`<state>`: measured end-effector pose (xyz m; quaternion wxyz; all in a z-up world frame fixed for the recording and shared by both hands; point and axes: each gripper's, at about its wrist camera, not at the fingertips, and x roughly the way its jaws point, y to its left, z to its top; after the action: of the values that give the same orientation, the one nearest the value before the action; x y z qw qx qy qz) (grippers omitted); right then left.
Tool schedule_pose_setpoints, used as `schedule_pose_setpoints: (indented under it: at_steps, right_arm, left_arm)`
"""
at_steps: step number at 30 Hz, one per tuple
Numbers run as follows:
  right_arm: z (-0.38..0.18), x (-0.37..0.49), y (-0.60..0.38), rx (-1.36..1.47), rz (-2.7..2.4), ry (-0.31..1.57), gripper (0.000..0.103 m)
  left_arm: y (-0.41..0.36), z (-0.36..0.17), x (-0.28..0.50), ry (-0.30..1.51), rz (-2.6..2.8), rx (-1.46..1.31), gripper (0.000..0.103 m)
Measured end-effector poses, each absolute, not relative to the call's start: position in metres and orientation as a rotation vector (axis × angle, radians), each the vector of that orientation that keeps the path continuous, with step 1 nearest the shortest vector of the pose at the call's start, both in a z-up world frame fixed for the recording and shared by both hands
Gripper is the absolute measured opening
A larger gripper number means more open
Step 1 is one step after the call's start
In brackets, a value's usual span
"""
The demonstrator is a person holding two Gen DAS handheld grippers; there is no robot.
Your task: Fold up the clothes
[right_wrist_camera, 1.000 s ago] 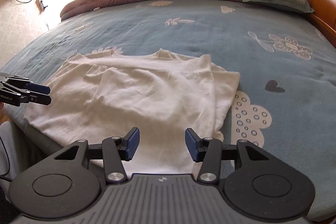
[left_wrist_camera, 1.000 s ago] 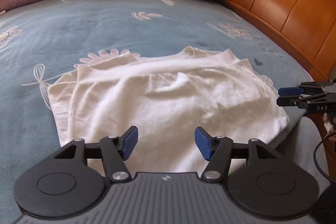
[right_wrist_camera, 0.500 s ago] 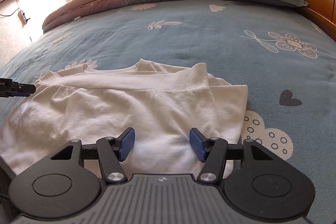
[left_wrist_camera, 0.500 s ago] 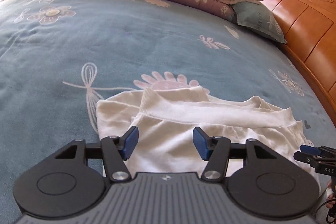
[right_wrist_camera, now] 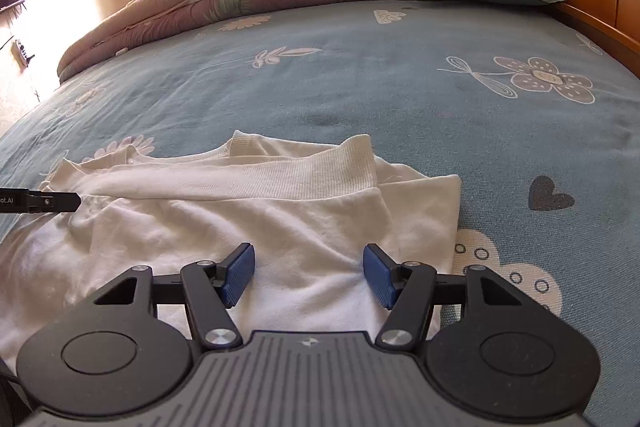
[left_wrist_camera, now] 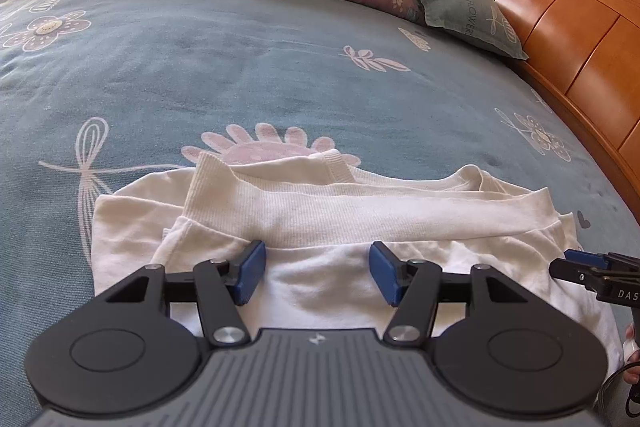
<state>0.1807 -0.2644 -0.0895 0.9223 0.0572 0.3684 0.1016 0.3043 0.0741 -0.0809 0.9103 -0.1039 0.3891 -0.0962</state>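
We have the white cotton sweatshirt (left_wrist_camera: 344,227) lying on the blue flower-printed bedspread (left_wrist_camera: 240,75), near the bed's near edge, already doubled over so that its ribbed hem band (right_wrist_camera: 280,179) crosses the top of the pile; the sleeves look tucked under, though we cannot tell exactly how.

Our left gripper (left_wrist_camera: 318,273) hovers over the left part of the cloth with its blue pads standing moderately apart and nothing between them; the pads do not press on the fabric. Our right gripper (right_wrist_camera: 308,275) sits over the right part, its jaws having just been opening, likewise moderately apart and bare of cloth.

We judge the step in hand to be taking hold of the near edge for the next fold; to do it well we should bring both grippers down evenly onto matching points either side of the middle, catch every layer and not the top one alone, and close only once the fabric lies properly between the pads; then lift together and level, so the ribbed band stays straight. The cloth is soft and will sag or drag a lower layer askew if one hand leads; the near edge hangs close to the mattress side, so a slip could pull it off.
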Motion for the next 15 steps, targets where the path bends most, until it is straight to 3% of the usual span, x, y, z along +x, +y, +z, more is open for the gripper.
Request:
schedule_pose_setpoints:
  at_steps: [4, 10, 13, 15]
  right_arm:
    - [-0.075, 0.179, -0.263, 0.116, 0.24, 0.724, 0.066]
    - [-0.084, 0.215, -0.256, 0.103, 0.245, 0.753, 0.067]
    - [-0.094, 0.22, -0.251, 0.103, 0.254, 0.766, 0.077]
    - [-0.089, 0.213, -0.245, 0.072, 0.24, 0.761, 0.078]
  left_arm:
    - [0.073, -0.065, 0.3, 0.756, -0.238, -0.229, 0.062]
    - [0.084, -0.085, 0.31, 0.785, -0.193, -0.266, 0.063]
    - [0.082, -0.079, 0.31, 0.797, -0.194, -0.259, 0.062]
    - [0.078, -0.07, 0.309, 0.789, -0.221, -0.232, 0.062]
